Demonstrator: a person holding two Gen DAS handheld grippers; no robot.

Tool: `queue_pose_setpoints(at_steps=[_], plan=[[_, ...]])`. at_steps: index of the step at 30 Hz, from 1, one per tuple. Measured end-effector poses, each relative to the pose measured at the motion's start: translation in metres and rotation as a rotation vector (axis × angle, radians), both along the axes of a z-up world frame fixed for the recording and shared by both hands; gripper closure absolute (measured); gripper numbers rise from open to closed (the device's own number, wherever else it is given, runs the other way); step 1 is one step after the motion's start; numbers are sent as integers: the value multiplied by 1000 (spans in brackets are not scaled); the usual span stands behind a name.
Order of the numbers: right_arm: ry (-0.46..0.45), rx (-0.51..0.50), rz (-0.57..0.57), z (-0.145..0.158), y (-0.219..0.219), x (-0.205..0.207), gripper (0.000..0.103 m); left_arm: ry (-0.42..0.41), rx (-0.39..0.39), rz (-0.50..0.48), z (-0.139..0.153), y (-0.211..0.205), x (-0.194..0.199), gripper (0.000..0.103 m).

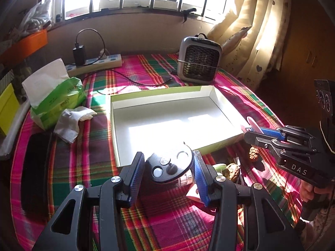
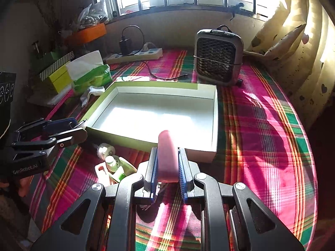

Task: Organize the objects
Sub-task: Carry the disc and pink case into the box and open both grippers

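The left gripper (image 1: pixel 168 172) is clenched on a dark round gadget (image 1: pixel 169 167) with buttons on its face, its blue pads pressing both sides. Just ahead of it lies the shallow white box (image 1: pixel 117 129) on the plaid tabletop (image 1: pixel 88 167), with nothing inside. The right gripper (image 2: pixel 167 167) grasps a slim pink object (image 2: pixel 167 156) upright between nearly closed pads, the box (image 2: pixel 215 125) directly beyond its tips. To its left, below the other gripper, a small bottle (image 2: pixel 112 162) and a pink-and-green item (image 2: pixel 121 172) lie on the cloth. Two walnuts (image 1: pixel 232 170) sit right of the left gripper.
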State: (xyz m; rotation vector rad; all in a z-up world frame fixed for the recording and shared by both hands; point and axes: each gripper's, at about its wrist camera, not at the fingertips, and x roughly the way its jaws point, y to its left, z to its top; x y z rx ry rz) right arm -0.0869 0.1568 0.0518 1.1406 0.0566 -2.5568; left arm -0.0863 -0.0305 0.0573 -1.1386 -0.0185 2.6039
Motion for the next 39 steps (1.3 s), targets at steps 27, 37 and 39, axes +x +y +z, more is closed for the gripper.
queue_pose_setpoints(at_steps=[27,37,39], plan=[[-119,61,-28,-31,-27,-116,84,-78,-47,31,-27,6,-100,59],[-137,90,-41,-42,-29,-130,84,-104,-81,45,-38,10,-118,59],[-137,94,-43,-43,-29,-131,84,-107,-88,47,-39,10,-119,59]])
